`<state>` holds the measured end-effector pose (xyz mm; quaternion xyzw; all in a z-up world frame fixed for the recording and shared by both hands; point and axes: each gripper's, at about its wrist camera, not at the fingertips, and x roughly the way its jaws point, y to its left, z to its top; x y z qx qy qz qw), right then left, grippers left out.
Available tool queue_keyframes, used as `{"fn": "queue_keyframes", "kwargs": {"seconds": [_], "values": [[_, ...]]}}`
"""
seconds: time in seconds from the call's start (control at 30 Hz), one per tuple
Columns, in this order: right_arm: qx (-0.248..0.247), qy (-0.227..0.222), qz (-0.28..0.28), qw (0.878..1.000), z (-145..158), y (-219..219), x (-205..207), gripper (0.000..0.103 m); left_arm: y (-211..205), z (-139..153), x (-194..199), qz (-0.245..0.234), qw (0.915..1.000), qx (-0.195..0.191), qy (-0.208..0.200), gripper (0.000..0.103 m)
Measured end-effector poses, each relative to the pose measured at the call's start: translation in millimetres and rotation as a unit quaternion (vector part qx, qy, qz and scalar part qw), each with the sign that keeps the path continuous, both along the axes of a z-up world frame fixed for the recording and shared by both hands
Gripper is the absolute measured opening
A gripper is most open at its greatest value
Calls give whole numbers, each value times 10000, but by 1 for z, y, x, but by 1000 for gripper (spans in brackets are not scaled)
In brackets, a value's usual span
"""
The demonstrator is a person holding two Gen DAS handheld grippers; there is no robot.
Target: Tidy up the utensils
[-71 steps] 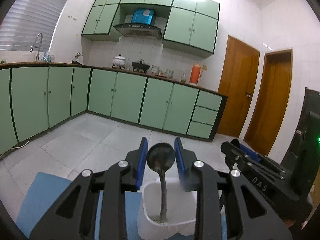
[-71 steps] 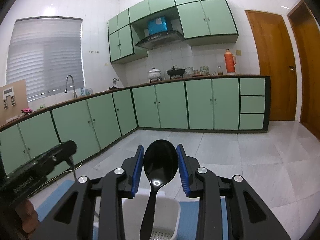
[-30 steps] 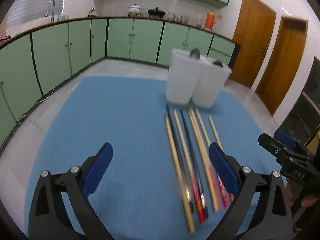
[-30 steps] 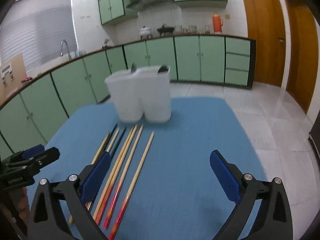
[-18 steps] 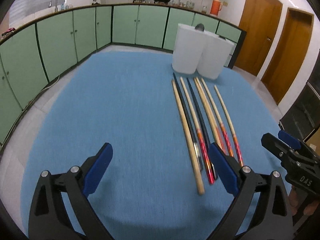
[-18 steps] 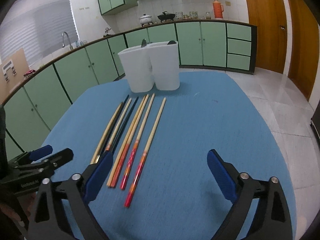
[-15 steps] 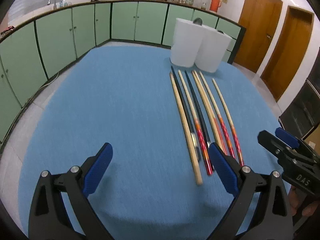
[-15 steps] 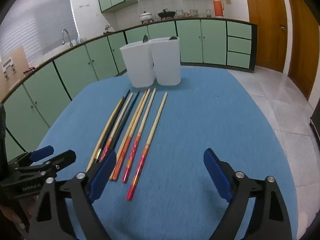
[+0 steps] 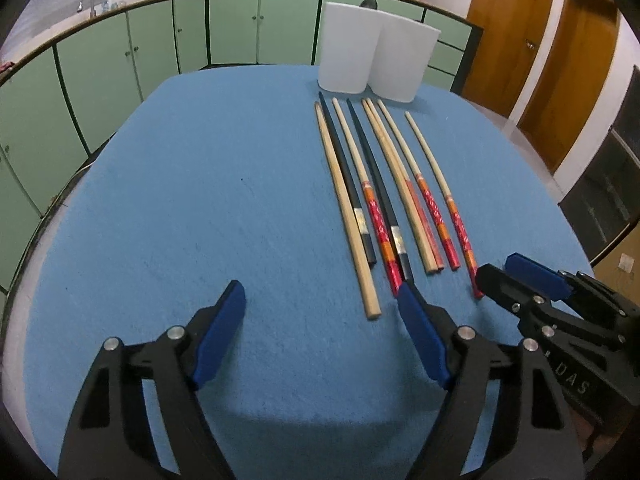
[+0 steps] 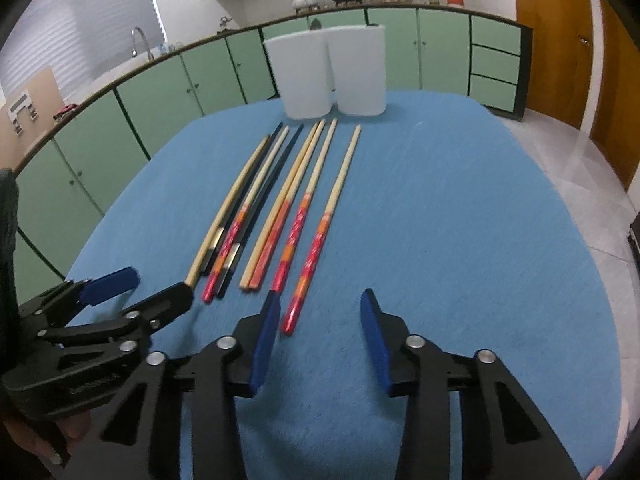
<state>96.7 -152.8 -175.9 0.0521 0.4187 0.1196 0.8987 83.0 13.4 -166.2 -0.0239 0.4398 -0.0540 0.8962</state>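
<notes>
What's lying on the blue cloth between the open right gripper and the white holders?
In the right wrist view, a row of chopsticks lies lengthwise between the right gripper and the white twin-cup plastic utensil holder.

Cloth ahead of my tongs: blue tablecloth (image 9: 200, 184), matt, felt-like.
Chopsticks (image 10: 280, 200): wood, some lacquered.
Holder (image 10: 332, 72) beyond: smooth white plastic.

Right gripper (image 10: 318, 304) hangs wide open over the blue table (image 10: 460, 220), empty, its left finger tip right by the nearest red-ended chopstick (image 10: 320, 236). Two white holders (image 10: 332, 72) stand at the far end.
</notes>
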Motion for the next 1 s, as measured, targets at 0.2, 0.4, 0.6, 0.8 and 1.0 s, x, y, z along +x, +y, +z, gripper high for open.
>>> {"fn": "queue_keyframes", "kwargs": {"seconds": [0.2, 0.4, 0.6, 0.8, 1.0], "values": [[-28, 28, 27, 10000, -3, 5, -2, 30, -2, 0, 0, 44, 9999, 151, -53, 68], [-154, 34, 98, 9998, -3, 12, -3, 19, -3, 2, 3, 54, 9998, 178, -78, 49], [-289, 19, -7, 9996, -4, 8, 0, 6, -4, 2, 5, 54, 9996, 235, -120, 30], [-244, -31, -217, 9995, -4, -5, 9, 6, -2, 1, 14, 111, 9997, 176, -130, 21], [-117, -16, -256, 9996, -4, -12, 16, 6, -1, 1, 17, 95, 9999, 82, -117, 24]]}}
